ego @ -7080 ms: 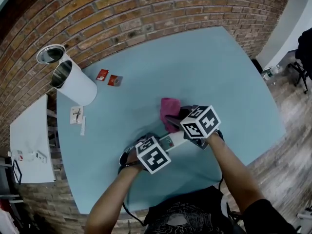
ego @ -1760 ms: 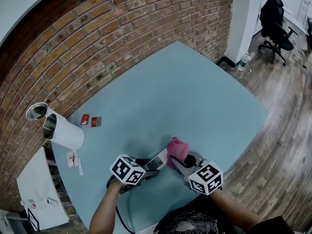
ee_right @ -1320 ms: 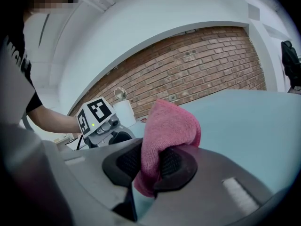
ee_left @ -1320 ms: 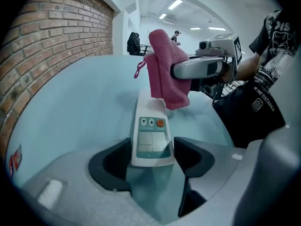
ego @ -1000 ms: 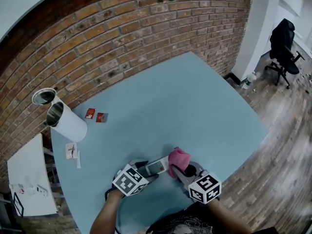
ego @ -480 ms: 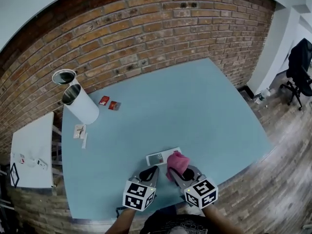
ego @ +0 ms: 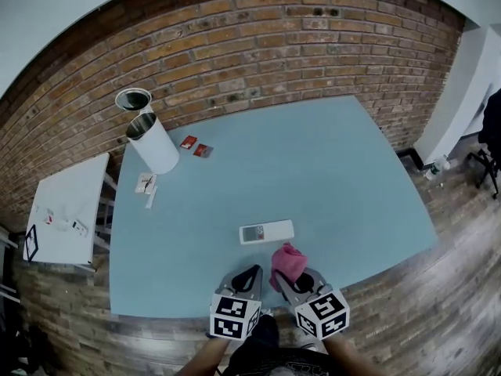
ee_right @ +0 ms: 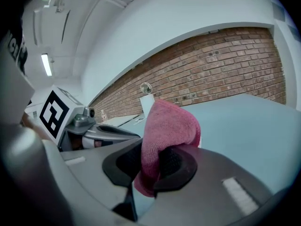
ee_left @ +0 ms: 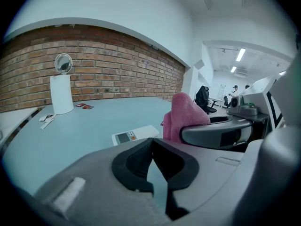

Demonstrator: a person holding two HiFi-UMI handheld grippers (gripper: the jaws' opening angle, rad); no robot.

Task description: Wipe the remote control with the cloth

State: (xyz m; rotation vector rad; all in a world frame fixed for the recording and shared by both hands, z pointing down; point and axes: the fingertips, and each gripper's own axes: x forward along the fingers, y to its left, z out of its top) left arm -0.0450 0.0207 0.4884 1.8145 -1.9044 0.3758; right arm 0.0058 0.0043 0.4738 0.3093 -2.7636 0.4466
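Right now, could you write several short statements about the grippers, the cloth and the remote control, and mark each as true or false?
1. The right gripper has its jaws shut on the pink cloth. True.
2. The left gripper holds the remote control. False: its jaws are shut on nothing, and the remote control lies free on the blue table.
3. The pink cloth is spread over the remote control. False: it is bunched in the right gripper, and the remote control is uncovered.
4. A white cylinder stands on the table near the brick wall. True.
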